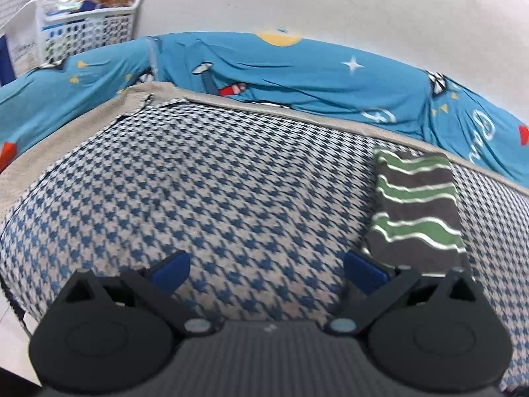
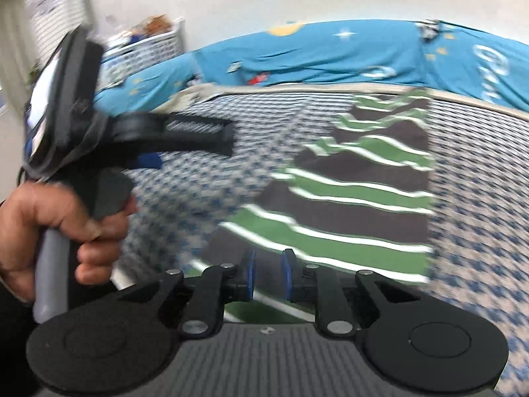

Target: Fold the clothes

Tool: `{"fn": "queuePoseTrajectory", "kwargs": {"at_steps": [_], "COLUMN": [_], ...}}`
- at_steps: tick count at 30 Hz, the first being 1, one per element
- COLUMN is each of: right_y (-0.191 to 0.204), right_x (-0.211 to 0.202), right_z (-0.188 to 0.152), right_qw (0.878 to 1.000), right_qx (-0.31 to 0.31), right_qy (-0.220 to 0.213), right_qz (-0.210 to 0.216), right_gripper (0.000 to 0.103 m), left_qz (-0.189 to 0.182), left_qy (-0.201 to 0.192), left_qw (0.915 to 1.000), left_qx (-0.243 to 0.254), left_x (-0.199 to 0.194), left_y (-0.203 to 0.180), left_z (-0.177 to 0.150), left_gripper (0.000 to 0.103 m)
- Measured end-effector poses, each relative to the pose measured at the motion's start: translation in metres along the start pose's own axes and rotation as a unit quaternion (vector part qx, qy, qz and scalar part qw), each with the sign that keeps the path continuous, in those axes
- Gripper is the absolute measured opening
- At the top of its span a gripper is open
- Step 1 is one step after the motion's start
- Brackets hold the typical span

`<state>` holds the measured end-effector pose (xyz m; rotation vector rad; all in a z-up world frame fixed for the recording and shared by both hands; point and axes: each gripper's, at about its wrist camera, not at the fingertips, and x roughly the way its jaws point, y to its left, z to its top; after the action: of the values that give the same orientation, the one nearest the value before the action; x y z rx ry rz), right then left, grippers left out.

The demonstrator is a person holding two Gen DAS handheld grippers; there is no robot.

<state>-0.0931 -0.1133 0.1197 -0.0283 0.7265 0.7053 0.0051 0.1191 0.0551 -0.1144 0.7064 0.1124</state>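
- My right gripper [image 2: 267, 273] has its jaws nearly together, with only a narrow slot between the blue pads [image 2: 250, 273]; nothing is clamped in that slot, and through it I see green and white stripes.
- The folded striped garment [image 2: 360, 195], dark grey with green and white bands, lies just ahead of those jaws and runs away from them, flat on the houndstooth cover [image 2: 469, 178].
- My left gripper [image 1: 266, 269] stands wide open and empty, with bare houndstooth cover between its blue pads [image 1: 173, 269].
- From the left jaws, the garment's near edge sits just beyond the right-hand finger, not between the fingers.
- In the right view, left of the jaws, a hand [image 2: 62, 228] grips the left gripper's handle.
- Beyond the cover lies a blue printed sheet [image 1: 297, 76].
- Farthest, to the left, stands a white basket [image 1: 89, 29].
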Motion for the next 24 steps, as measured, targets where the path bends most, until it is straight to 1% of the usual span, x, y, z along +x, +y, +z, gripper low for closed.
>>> {"fn": "queuePoseTrajectory", "kwargs": {"at_steps": [2,5,7,10,12,15,22,24], "right_y": [-0.013,-0.029,-0.038,-0.05,-0.055,-0.056,-0.055,-0.055], "right_x": [-0.006,-0.009,-0.011,-0.013,-0.013,-0.016,-0.016,-0.017], "right_z": [-0.001,-0.002,-0.005,-0.013,-0.018,-0.022,-0.027,-0.028], "right_qw": [1.0,0.998,0.997,0.994,0.993,0.994,0.995,0.995], "right_qx": [0.015,0.041,0.056,0.073,0.075,0.069,0.059,0.059], "right_qy": [-0.002,0.006,0.012,0.031,0.037,0.038,0.042,0.044], "right_qz": [-0.016,-0.047,-0.058,-0.079,-0.084,-0.08,-0.075,-0.074], "right_gripper": [0.019,0.019,0.019,0.02,0.02,0.022,0.025,0.025], "left_qz": [-0.008,-0.022,-0.023,-0.026,-0.025,-0.012,0.001,0.006], "left_qy": [0.001,0.005,0.008,0.015,0.021,0.037,0.084,0.08], "left_qw": [0.9998,0.9987,0.9977,0.9966,0.9961,0.9962,0.996,0.9962], "left_qx": [0.019,0.045,0.063,0.076,0.082,0.078,0.031,0.034], "left_x": [0.002,0.006,0.009,0.015,0.019,0.027,0.041,0.038], "left_y": [-0.011,-0.028,-0.038,-0.046,-0.049,-0.049,-0.034,-0.035], "left_z": [-0.004,-0.011,-0.015,-0.02,-0.023,-0.026,-0.034,-0.038], "left_gripper": [0.103,0.103,0.103,0.103,0.103,0.103,0.103,0.103]}}
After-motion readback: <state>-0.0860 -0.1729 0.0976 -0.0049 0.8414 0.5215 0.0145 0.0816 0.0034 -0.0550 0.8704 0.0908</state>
